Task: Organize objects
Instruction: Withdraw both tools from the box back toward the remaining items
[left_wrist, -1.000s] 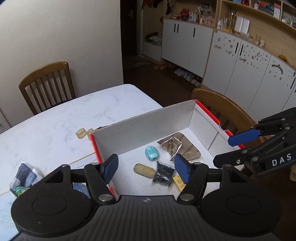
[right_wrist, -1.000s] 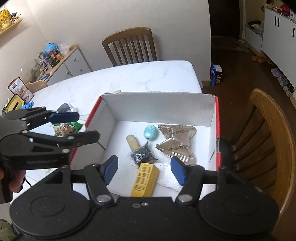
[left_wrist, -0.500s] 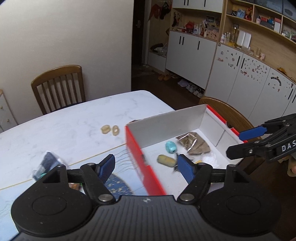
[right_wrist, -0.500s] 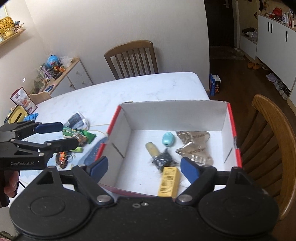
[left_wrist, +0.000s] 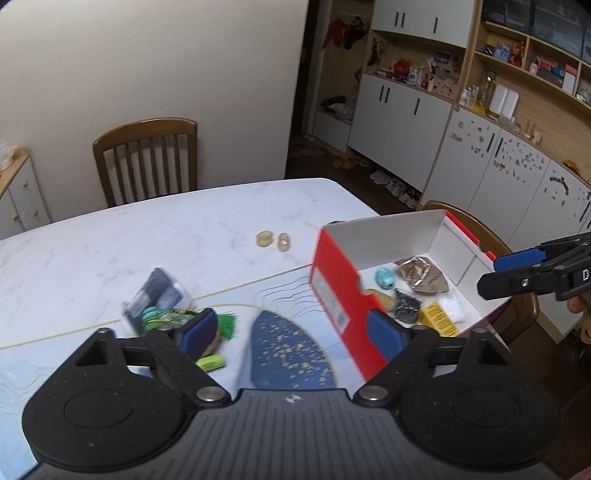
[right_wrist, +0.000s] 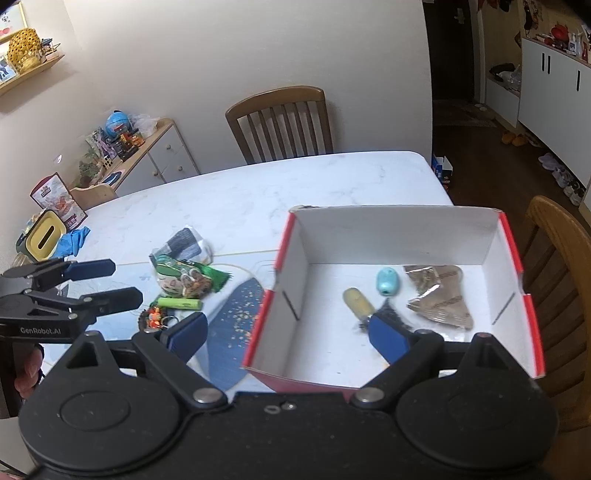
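Both grippers – left gripper (left_wrist: 291, 332), right gripper (right_wrist: 288, 332) – are opening, empty. Loose green cylindrical battery (right_wrist: 180, 304) lies at nine o'clock of the red-and-white cardboard box (right_wrist: 291, 258) – I'd straddle its width before pinching

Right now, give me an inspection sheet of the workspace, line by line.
Surface: white marble table, blue patterned mat.
Job's things: red box holds turquoise piece, tan capsule, foil packet, yellow carton.
Clutter: snack packets, green battery, two tan pieces outside the box.
Grippers: left gripper and right gripper opening, empty.
Cables: nothing seen.
Surroundings: wooden chairs, cabinets.
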